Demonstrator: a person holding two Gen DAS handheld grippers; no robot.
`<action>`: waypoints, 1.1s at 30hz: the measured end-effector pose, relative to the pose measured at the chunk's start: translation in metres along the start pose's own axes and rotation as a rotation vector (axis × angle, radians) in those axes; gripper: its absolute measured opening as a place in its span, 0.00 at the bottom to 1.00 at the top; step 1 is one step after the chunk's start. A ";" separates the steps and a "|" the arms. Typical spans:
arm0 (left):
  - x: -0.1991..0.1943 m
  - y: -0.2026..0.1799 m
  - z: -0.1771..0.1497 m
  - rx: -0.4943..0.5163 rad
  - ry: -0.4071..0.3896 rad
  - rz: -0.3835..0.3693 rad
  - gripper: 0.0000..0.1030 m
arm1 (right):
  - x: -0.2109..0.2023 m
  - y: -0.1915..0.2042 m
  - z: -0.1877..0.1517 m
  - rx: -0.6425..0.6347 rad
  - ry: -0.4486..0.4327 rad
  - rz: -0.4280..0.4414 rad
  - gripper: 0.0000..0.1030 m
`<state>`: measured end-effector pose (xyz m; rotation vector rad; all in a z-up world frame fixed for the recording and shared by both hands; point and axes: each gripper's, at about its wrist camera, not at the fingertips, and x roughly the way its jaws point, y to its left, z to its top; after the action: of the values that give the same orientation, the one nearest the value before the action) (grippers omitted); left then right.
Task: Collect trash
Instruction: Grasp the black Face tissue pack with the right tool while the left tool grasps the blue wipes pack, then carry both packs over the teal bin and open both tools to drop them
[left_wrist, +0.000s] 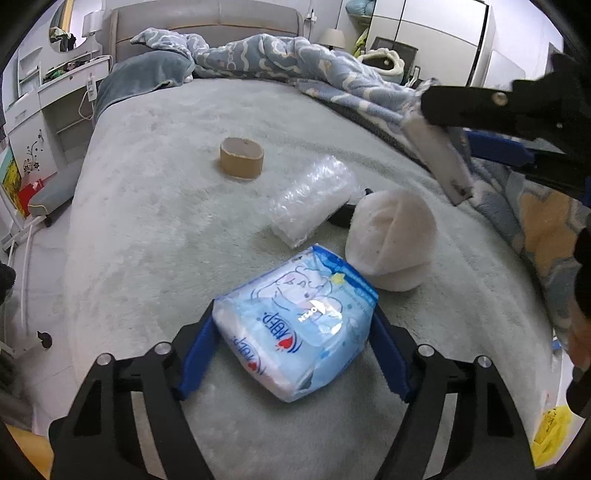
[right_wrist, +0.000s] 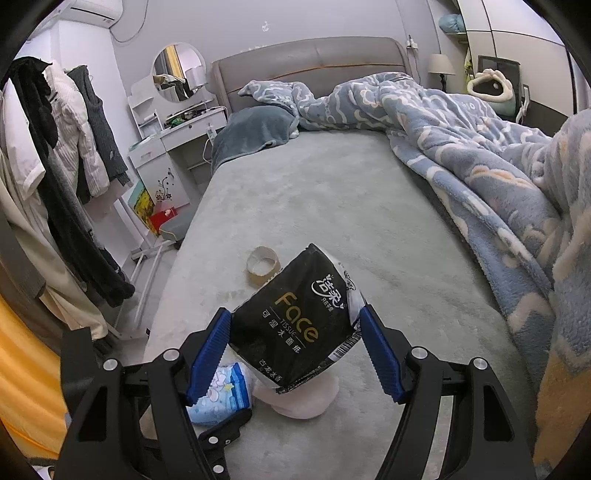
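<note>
My left gripper (left_wrist: 293, 347) is shut on a light blue wipes pack (left_wrist: 295, 328) that rests on the grey bed sheet (left_wrist: 155, 206). My right gripper (right_wrist: 297, 350) is shut on a black "Face" tissue pack (right_wrist: 295, 321) and holds it up above the bed; it shows at the upper right of the left wrist view (left_wrist: 439, 158). On the bed lie a brown cardboard tape core (left_wrist: 242, 158), a clear bubble-wrap bag (left_wrist: 314, 197) and a white soft wad (left_wrist: 391, 240). The tape core (right_wrist: 261, 264), the wad (right_wrist: 306, 400) and the blue pack (right_wrist: 221, 395) also show below the right gripper.
A crumpled blue patterned blanket (right_wrist: 480, 166) covers the bed's right side. A grey pillow (left_wrist: 144, 74) lies at the headboard. A white dresser (right_wrist: 162, 155) and a clothes rack with hanging clothes (right_wrist: 62, 177) stand left of the bed. A yellow bag (left_wrist: 554, 432) sits at the lower right.
</note>
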<state>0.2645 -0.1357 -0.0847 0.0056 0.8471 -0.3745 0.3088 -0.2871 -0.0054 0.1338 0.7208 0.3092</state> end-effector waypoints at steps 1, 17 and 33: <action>-0.004 0.000 -0.001 0.003 -0.004 -0.006 0.76 | 0.000 0.002 0.000 0.000 0.001 0.000 0.70; -0.074 0.043 -0.043 -0.060 -0.045 0.031 0.76 | -0.019 0.033 -0.048 0.067 0.045 0.008 0.70; -0.112 0.107 -0.104 -0.158 0.009 0.189 0.76 | -0.057 0.125 -0.107 -0.017 0.059 0.051 0.70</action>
<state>0.1559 0.0159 -0.0876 -0.0588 0.8754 -0.1296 0.1681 -0.1862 -0.0210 0.1277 0.7736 0.3688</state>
